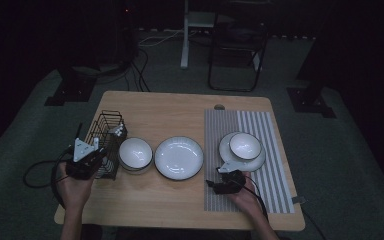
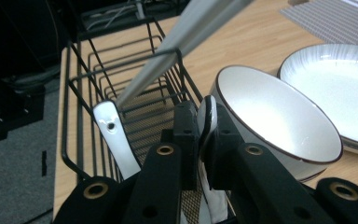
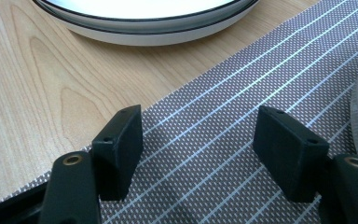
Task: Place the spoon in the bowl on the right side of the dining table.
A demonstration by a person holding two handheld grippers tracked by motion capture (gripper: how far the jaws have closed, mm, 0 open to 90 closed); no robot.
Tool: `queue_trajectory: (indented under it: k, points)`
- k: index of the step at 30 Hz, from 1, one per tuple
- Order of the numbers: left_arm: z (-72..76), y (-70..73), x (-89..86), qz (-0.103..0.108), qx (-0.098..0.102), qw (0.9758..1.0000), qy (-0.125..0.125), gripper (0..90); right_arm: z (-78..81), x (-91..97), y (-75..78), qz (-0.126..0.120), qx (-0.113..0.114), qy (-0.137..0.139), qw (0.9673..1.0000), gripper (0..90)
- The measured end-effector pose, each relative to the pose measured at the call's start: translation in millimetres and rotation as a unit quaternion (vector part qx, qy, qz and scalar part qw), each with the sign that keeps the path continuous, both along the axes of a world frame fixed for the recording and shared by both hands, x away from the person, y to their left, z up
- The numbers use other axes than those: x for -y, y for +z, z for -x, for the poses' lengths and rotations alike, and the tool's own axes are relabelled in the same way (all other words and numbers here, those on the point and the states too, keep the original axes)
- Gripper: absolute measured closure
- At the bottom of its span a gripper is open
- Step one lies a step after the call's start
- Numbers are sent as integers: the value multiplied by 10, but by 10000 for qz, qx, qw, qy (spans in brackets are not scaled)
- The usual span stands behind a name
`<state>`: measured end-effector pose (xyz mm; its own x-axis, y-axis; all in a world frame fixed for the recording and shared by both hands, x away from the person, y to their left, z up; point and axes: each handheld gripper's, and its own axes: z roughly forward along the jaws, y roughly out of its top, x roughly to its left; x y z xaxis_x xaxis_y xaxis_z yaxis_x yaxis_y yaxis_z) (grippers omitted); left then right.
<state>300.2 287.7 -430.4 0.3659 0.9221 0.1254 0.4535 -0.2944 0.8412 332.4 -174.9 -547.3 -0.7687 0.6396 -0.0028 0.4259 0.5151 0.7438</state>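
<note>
Here, at the left of the table (image 1: 130,200), a black wire basket (image 1: 105,137) is stood beside the left bowl (image 1: 135,154), evidently as a cutlery holder, so that handles can be reached from above. The left gripper (image 2: 204,123) is held over that basket, and its jaws are pressed together on the handle of a white ceramic spoon (image 2: 207,116), pinched edge-on so that it can probably be drawn up and out. A second white spoon (image 2: 114,137) is left leaning in the basket just beside the pinched one, and a pale stick-like utensil (image 2: 168,51) is propped aslant across the basket's rim.

Further right, an empty plate (image 1: 178,157) is set at the middle of the table, apparently as a place still to be dressed. On the striped placemat (image 1: 270,170) a small bowl (image 1: 245,145) is nested on a plate (image 1: 227,155), which looks like a finished setting. The right gripper (image 3: 198,154) is rested low over the mat's near corner with its jaws spread and nothing between them, seemingly parked in waiting while the spoon is fetched.
</note>
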Motion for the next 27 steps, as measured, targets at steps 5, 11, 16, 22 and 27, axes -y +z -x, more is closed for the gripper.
queue_trajectory:
  k: [5, 11, 16, 22, 27]
  points:
    - [58, 94, -2, 4, 198, 9998, -8, 849, 0, 0, 0, 0, 0, 0, 10000, 326]
    - [84, 218, -10, 18, 409, 9992, -22, 849, -1, 1, 0, -2, -3, 0, 10000, 326]
    - [48, 342, 6, -9, 534, 9986, -48, 850, 1, 0, 1, 0, -1, 1, 10000, 327]
    - [62, 578, 44, -82, 832, 9965, -82, 850, 0, 1, 1, -3, -3, 2, 10000, 326]
    - [116, 754, 120, -62, 1101, 9937, -193, 850, 1, 0, 1, 0, 2, 3, 10000, 326]
